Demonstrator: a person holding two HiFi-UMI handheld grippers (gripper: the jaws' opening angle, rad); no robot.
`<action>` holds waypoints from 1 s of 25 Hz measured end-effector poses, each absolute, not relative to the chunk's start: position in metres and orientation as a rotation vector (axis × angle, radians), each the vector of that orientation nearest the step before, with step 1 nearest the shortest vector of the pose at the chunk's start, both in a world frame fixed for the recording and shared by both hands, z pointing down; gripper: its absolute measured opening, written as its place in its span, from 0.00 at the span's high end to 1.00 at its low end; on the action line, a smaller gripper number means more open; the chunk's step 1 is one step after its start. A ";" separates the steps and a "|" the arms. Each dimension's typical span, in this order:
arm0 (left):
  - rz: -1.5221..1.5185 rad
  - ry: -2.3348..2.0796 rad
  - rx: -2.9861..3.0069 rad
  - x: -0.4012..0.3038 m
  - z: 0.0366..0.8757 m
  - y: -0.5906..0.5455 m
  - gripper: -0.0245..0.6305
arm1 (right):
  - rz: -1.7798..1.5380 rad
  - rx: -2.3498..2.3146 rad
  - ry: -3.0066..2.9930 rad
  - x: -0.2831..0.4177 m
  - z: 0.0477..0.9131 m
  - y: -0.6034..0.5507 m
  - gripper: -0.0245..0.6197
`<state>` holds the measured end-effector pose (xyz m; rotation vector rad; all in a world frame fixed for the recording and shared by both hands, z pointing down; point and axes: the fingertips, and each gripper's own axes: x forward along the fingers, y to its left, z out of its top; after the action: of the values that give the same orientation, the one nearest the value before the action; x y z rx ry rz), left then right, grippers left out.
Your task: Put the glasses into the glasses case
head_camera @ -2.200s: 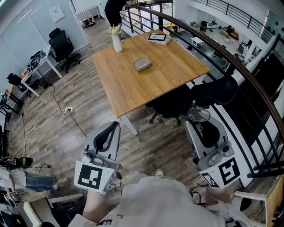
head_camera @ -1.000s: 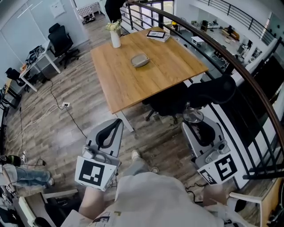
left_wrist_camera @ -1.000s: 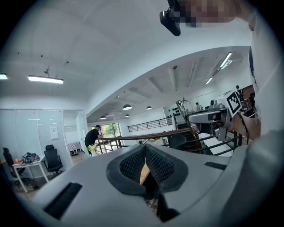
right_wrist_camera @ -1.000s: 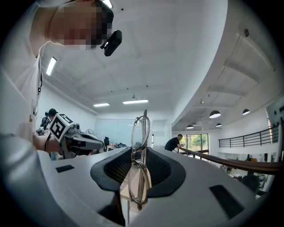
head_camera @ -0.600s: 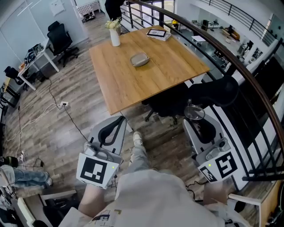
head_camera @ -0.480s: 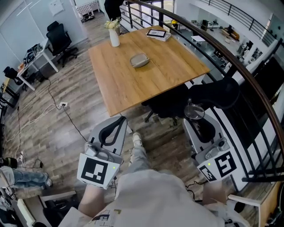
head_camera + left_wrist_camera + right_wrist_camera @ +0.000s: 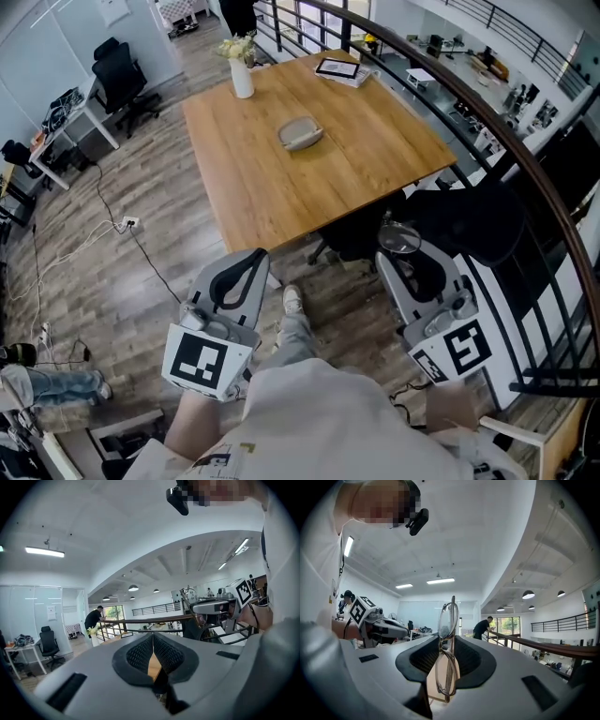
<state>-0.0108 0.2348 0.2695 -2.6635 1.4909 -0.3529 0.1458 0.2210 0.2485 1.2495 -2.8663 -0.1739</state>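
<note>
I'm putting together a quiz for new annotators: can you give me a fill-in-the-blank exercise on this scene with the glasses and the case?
The right gripper is shut on the ____.
The grey glasses case lies on the wooden ____.
The left gripper has its jaws together with ____ between them.
At the table's far edge, flowers stand in a white ____.
Missing words: glasses; table; nothing; vase.
</note>
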 end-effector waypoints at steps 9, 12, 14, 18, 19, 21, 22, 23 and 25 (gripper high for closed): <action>-0.357 1.465 -2.704 -0.054 0.279 0.092 0.93 | -0.116 1.243 -2.789 0.105 0.258 0.084 0.77; -0.369 1.464 -2.763 -0.063 0.276 0.045 0.93 | -0.100 1.253 -2.763 0.091 0.259 0.034 0.77; -0.377 1.462 -2.772 -0.074 0.277 0.013 0.93 | -0.089 1.258 -2.751 0.080 0.261 0.002 0.77; -0.396 1.458 -2.803 -0.093 0.276 -0.046 0.93 | -0.053 1.255 -2.730 0.062 0.263 -0.057 0.77; -0.390 1.455 -2.814 -0.098 0.275 -0.060 0.93 | -0.046 1.253 -2.724 0.058 0.264 -0.071 0.77; -0.369 1.454 -2.830 -0.107 0.275 -0.084 0.93 | -0.044 1.248 -2.714 0.049 0.266 -0.097 0.76; -0.359 1.455 -2.836 -0.112 0.276 -0.095 0.93 | -0.046 1.245 -2.710 0.044 0.267 -0.108 0.77; -0.354 1.459 -2.843 -0.116 0.277 -0.103 0.93 | -0.046 1.242 -2.706 0.039 0.267 -0.117 0.77; -0.354 1.464 -2.856 -0.124 0.279 -0.116 0.93 | -0.044 1.240 -2.701 0.031 0.266 -0.134 0.77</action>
<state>-0.1243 -0.1165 0.2788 -2.8561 1.4643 -0.3539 0.0306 -0.1337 0.2662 1.2398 -2.7012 -0.0444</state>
